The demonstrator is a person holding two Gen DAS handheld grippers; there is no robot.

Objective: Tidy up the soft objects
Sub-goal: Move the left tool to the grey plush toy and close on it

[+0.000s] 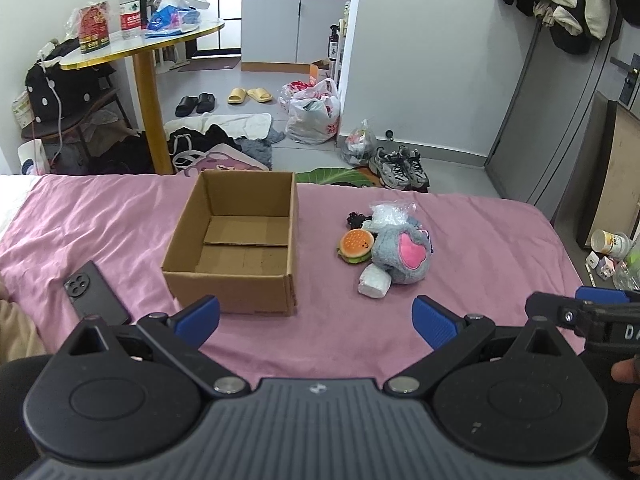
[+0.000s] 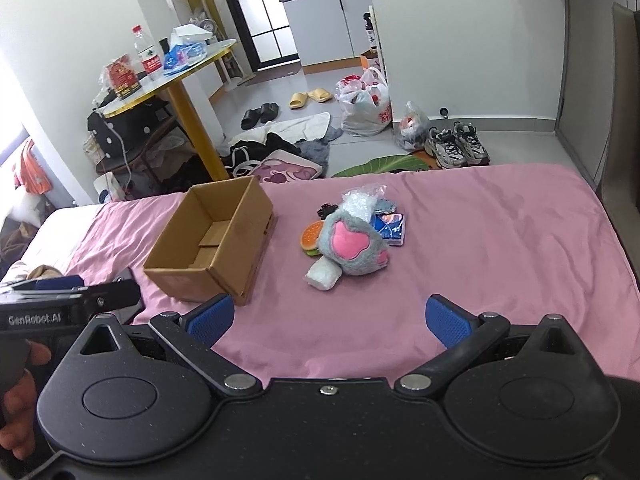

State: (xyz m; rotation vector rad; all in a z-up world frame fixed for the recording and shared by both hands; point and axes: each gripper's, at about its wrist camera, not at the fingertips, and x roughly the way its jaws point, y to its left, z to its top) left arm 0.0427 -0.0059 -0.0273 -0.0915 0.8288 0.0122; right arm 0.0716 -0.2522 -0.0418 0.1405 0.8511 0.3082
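An empty cardboard box (image 1: 236, 240) (image 2: 212, 240) stands open on the pink bedsheet (image 1: 100, 220) (image 2: 500, 240). To its right lies a small heap: a grey plush paw with a pink pad (image 1: 404, 254) (image 2: 354, 246), a burger-shaped squishy (image 1: 356, 246) (image 2: 311, 237), a white soft packet (image 1: 374, 282) (image 2: 323, 275), a crinkled clear bag (image 1: 390, 212) (image 2: 360, 200), a blue packet (image 2: 390, 226) and something black (image 1: 355, 219). My left gripper (image 1: 316, 322) hovers open near the bed's front, short of the box. My right gripper (image 2: 328, 320) is open too, well short of the heap.
A black phone (image 1: 96, 294) lies on the sheet left of the box. Beyond the bed's far edge are a round yellow-legged table (image 1: 148, 40), clothes, shoes (image 1: 400, 168) and plastic bags (image 1: 314, 114) on the floor. A hand holds each gripper's handle.
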